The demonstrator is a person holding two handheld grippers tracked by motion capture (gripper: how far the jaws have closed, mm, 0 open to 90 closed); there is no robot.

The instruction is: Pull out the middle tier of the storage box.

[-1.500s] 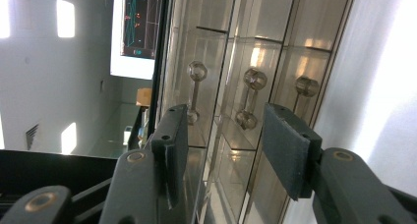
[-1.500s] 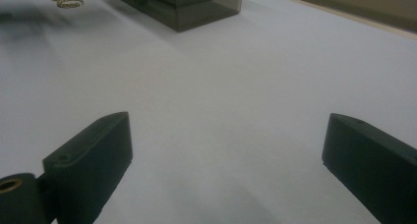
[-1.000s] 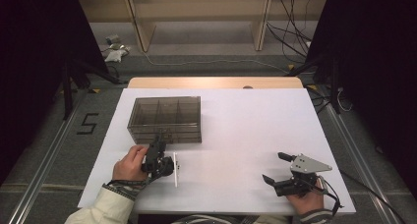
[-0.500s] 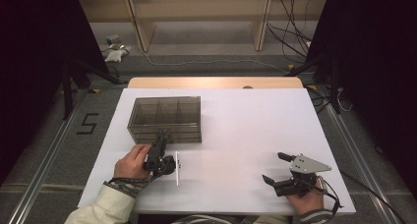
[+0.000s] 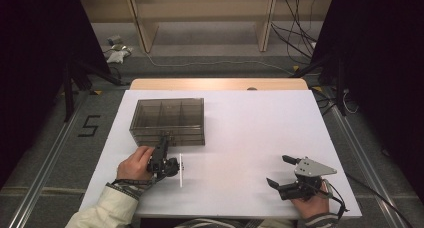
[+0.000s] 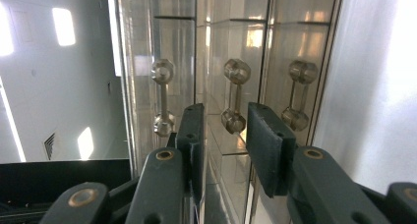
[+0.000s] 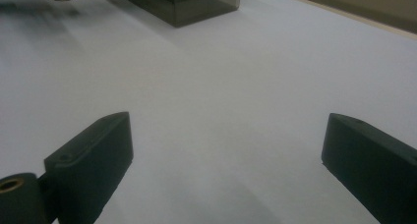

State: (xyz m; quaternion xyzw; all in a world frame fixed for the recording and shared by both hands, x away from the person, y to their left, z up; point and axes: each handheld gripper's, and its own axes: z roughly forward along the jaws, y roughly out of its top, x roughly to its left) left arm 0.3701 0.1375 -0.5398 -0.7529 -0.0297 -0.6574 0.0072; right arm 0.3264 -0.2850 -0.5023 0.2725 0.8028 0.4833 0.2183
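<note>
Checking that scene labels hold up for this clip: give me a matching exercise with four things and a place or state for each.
Things:
1. left tool
2. right tool
3. smoky drawer box
4. middle drawer handle

Places or states:
A. jaws wide open over bare white table, near the front right
B. on the back-left part of the table
C. framed between two narrowly parted jaws in the left gripper view
D. at the box's front face

Pairs: 1-D, 2-A, 3-B, 4-C

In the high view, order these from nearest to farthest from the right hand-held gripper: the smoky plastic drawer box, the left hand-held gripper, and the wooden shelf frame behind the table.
From the right hand-held gripper:
1. Left hand-held gripper, across the table's near edge.
2. Smoky plastic drawer box, left of centre.
3. Wooden shelf frame, on the floor beyond the table.
</note>
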